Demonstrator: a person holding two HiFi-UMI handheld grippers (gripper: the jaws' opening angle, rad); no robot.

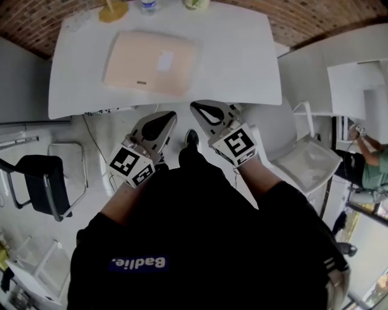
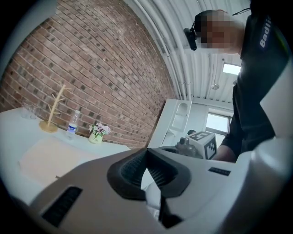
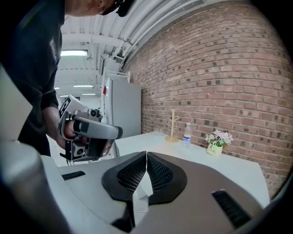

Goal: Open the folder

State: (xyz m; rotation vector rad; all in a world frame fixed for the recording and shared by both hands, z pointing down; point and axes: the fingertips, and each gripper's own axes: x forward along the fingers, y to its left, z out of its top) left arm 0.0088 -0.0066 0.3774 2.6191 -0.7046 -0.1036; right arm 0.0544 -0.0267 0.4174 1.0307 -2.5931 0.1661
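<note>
There is one folder (image 1: 150, 62). It is pale pink and lies flat and shut on the white counter (image 1: 242, 54), in the upper left of the head view. On its cover is one small light label (image 1: 165, 59). At its near edge is one small dark clasp (image 1: 142, 83). Nothing touches the folder.

There are two tongs, both below the near edge of the counter in the head view and well apart from the folder. The left tongs (image 1: 167, 118) are in the middle of the frame, a bit to the left. Their two jaws are pressed together with nothing between them, as the left gripper view shows. The right tongs (image 1: 197, 109) are just beside them on the right. Their two jaws also meet, and nothing is in them. Each of the tongs has one cube with black and white squares on it.

At the far edge of the counter, along the top of the head view, stand three things in a row. There is one wooden stand (image 1: 113, 9), one water bottle (image 1: 148, 6) and one flower pot (image 1: 197, 3). Behind them is a brick wall (image 1: 36, 24).

On the floor at the left edge of the frame is one black chair (image 1: 39, 181). At the right is one white chair (image 1: 309, 160).
</note>
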